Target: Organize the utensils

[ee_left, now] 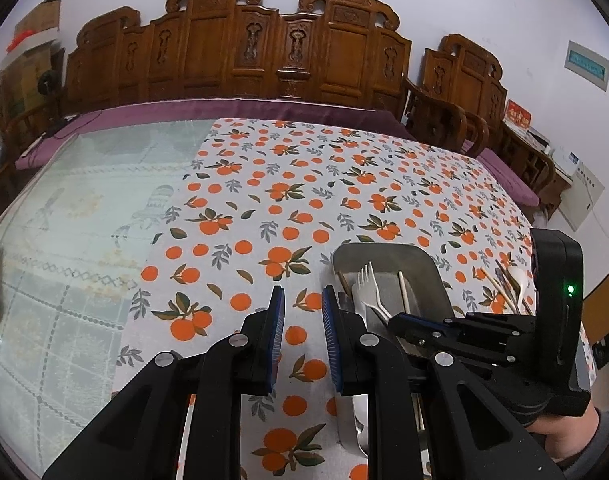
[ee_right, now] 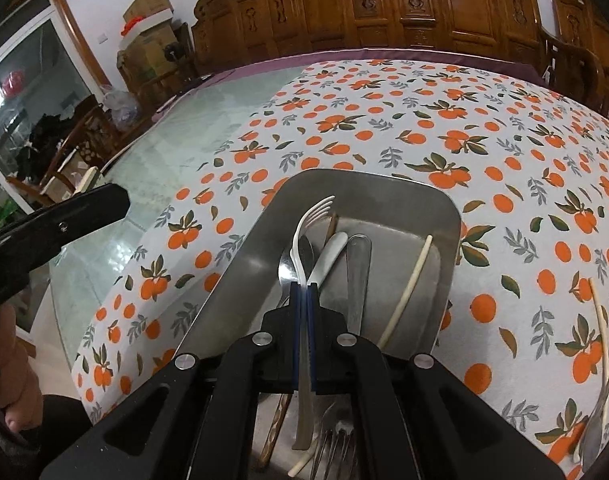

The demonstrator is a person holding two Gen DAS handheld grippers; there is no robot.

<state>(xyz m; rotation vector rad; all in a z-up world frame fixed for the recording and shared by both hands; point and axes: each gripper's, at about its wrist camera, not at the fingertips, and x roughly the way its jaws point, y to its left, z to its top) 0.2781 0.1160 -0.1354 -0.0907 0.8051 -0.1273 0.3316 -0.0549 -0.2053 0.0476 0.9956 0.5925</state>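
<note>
Right claw (ee_right: 303,286) pinched tight on white fork (ee_right: 304,236) mid-handle; it's light, stiff, slippery. Left claw (ee_left: 303,304) a bit open, empty.

Your left hand-held gripper (ee_left: 302,334) and right hand-held gripper (ee_right: 303,300) are black, with silver screws, blue ribbed pads (ee_left: 278,330); grey sleeve (ee_left: 608,436).

A glass-topped table (ee_left: 64,216) is carrying a white cloth (ee_left: 288,184) printed with oranges over its right part, and on the cloth a metal tray (ee_right: 240,256) of cutlery is sitting – a few loose chopsticks and spoons (ee_left: 512,284) are lying just beside it, to its right.
</note>
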